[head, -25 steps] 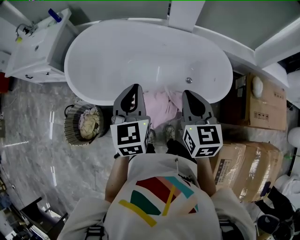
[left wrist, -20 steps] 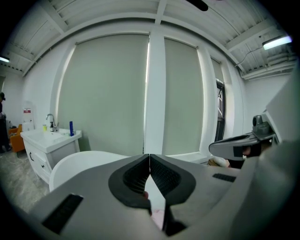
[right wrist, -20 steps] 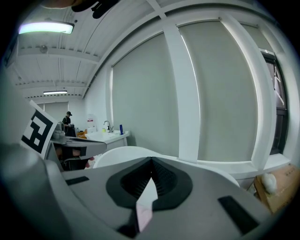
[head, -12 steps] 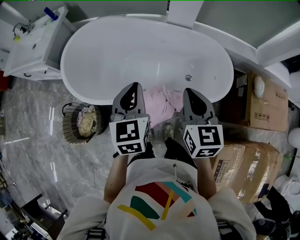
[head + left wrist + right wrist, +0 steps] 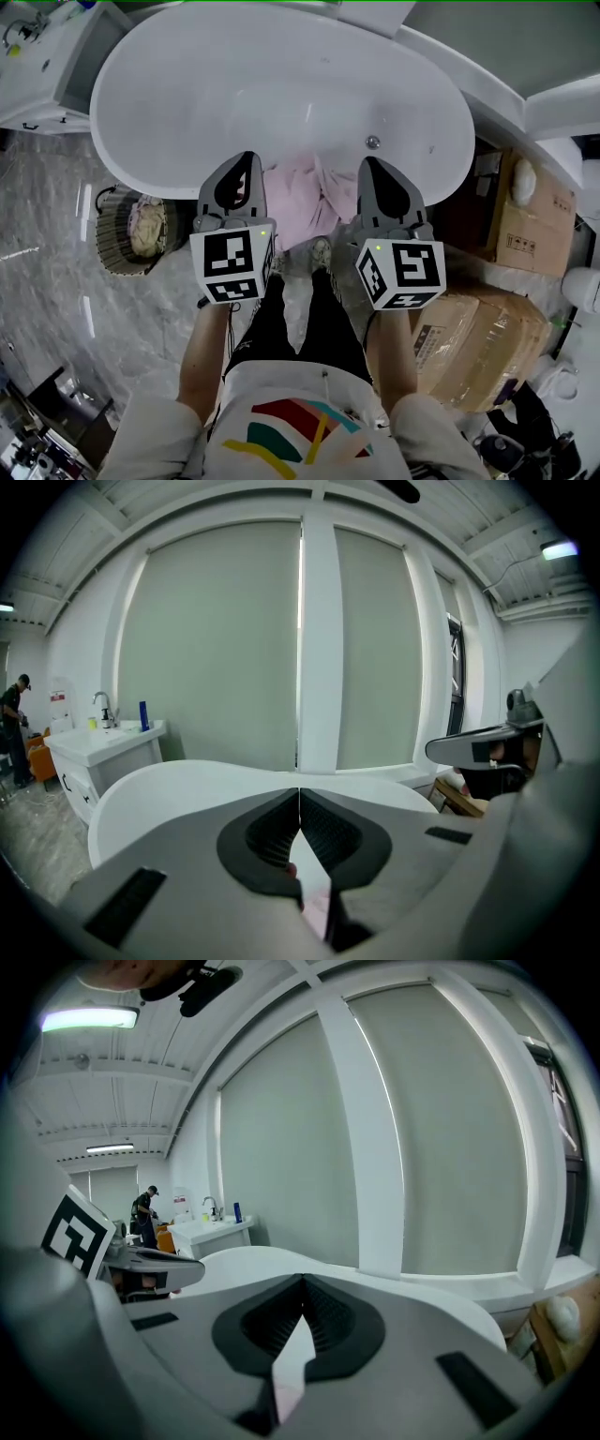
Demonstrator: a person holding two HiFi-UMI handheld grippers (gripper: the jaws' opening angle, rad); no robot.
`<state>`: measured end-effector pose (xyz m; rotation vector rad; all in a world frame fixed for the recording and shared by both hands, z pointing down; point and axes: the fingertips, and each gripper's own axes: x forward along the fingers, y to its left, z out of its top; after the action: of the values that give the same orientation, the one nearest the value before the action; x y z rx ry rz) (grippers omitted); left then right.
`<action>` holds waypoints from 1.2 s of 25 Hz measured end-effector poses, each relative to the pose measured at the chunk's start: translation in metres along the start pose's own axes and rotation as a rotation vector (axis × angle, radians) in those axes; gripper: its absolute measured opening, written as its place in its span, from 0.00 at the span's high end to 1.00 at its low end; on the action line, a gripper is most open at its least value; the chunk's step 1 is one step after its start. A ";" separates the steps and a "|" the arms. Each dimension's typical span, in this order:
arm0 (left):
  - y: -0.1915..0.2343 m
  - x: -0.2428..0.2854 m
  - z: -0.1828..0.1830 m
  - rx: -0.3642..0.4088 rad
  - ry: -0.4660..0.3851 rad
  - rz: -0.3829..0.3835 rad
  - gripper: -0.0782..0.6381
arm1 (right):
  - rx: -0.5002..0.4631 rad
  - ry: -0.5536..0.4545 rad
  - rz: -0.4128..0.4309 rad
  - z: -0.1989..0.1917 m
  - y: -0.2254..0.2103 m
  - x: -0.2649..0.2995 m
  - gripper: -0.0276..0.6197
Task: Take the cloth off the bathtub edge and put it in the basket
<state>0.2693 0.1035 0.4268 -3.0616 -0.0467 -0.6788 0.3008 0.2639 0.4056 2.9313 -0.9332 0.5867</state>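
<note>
A pink cloth [image 5: 305, 199] hangs over the near edge of the white bathtub [image 5: 187, 94] in the head view. My left gripper [image 5: 246, 161] is shut and empty, its tips over the tub edge just left of the cloth. My right gripper [image 5: 367, 166] is shut and empty too, just right of the cloth. A round woven basket [image 5: 131, 234] with light fabric inside stands on the floor to the left of the tub. In the left gripper view the shut gripper [image 5: 299, 794] shows a sliver of pink below the tips. The right gripper view shows its gripper [image 5: 302, 1283] shut.
Cardboard boxes [image 5: 487, 337] stand at the right by the tub. A white vanity [image 5: 37, 66] with a sink is at the far left. The person's legs and feet [image 5: 309, 253] stand close to the tub on the marble floor [image 5: 47, 281]. Another person [image 5: 146, 1211] stands far off.
Both grippers have moved down and toward the tub edge, staying shut. The view has shifted, so tub and basket sit further left.
</note>
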 end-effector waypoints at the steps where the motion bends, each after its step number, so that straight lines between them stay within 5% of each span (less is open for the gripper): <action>1: 0.001 0.003 -0.005 -0.006 0.005 0.002 0.87 | 0.002 0.002 0.003 -0.004 -0.001 0.004 0.94; 16: 0.003 0.052 -0.097 -0.079 0.108 0.000 0.87 | -0.080 0.096 0.019 -0.087 0.002 0.049 0.94; 30: -0.007 0.054 -0.157 -0.129 0.238 -0.003 0.87 | -0.020 0.172 0.021 -0.143 0.008 0.047 0.94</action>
<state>0.2514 0.1098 0.5912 -3.0741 -0.0068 -1.0819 0.2815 0.2481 0.5547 2.8017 -0.9460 0.8106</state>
